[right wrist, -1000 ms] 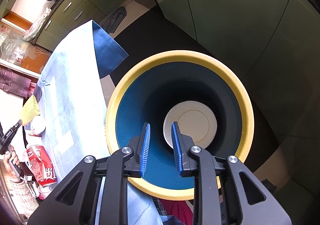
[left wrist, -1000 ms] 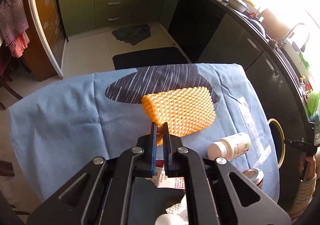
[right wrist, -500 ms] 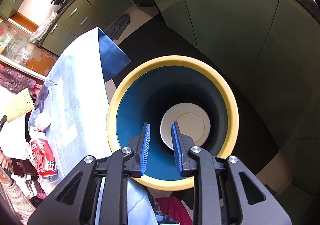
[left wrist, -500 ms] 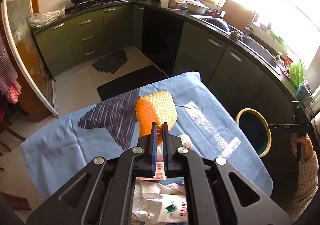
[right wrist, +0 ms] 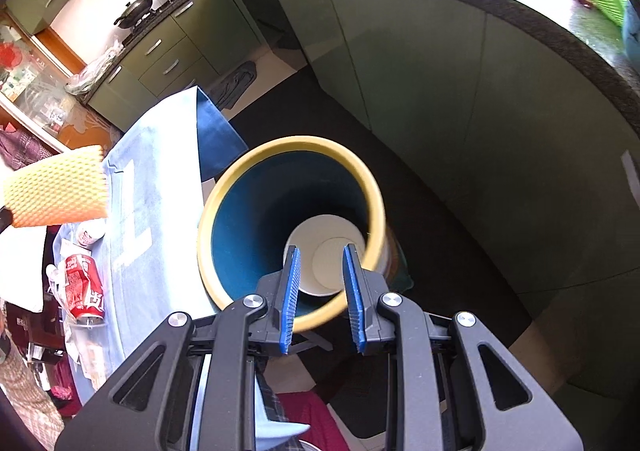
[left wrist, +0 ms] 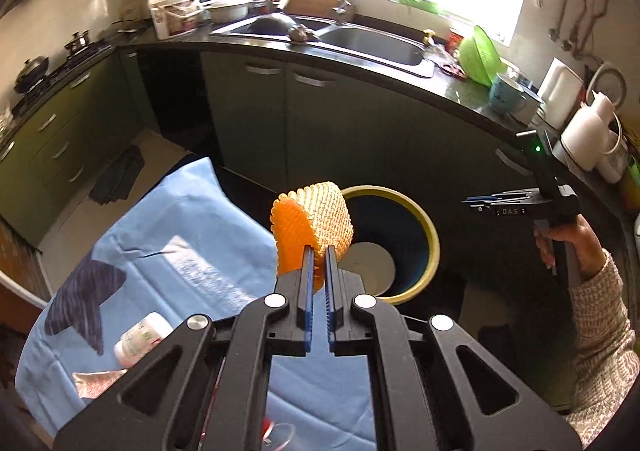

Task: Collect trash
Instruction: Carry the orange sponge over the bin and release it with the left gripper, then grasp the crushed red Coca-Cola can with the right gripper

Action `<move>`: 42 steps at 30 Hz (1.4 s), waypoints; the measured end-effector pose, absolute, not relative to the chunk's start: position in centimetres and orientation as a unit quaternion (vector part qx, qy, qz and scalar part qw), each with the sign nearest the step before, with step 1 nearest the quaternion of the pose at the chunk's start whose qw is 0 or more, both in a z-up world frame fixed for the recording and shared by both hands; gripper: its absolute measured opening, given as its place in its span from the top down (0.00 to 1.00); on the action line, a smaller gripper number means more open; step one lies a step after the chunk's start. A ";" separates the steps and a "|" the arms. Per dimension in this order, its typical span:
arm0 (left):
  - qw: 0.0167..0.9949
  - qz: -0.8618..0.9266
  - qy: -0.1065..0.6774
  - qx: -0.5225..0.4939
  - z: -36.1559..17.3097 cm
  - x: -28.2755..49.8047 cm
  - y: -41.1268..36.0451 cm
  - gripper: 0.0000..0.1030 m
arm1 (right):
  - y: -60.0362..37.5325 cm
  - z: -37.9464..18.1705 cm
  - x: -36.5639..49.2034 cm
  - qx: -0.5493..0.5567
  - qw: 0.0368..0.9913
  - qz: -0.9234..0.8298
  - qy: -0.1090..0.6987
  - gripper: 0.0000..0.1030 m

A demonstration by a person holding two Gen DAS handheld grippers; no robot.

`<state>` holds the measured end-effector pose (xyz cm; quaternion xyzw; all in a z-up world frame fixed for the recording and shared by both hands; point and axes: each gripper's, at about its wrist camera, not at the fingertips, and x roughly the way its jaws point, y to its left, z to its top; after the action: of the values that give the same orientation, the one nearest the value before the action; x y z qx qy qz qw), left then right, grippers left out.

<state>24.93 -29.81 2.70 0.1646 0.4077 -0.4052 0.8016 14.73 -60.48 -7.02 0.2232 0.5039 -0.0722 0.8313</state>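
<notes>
Holding the orange foam net pinched in your left gripper, centre it over the bin before releasing. Your right gripper is slightly open, empty.

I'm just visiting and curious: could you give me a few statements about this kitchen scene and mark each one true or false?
1. The left gripper is shut on the orange foam net. True.
2. The right gripper holds the red can. False: nothing is between its fingers; the can lies on the blue cloth.
3. The yellow-rimmed bin is full to the top. False: only a white disc shows at its bottom.
4. A white bottle lies on its side on the cloth. True.
5. The bin stands on the table. False: it stands on the floor beside it.
</notes>
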 end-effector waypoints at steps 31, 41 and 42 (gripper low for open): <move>0.896 -0.275 0.334 0.099 3.9 21.5 -14.5 0.11 | -52.5 -5.5 14.9 0.153 0.838 0.019 0.523 0.59; 0.940 -0.112 0.322 0.011 -0.7 23.0 2.0 0.08 | -35.6 -5.4 21.7 0.101 0.789 0.190 0.576 0.46; 0.942 -0.102 0.321 0.006 -1.2 23.3 3.0 0.08 | -33.9 -5.5 22.2 0.107 0.779 0.206 0.582 0.43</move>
<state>23.26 2.98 -1.21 0.0058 0.3209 -0.1022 0.9415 22.19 -33.92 -5.54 0.1067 0.5824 0.2062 0.7790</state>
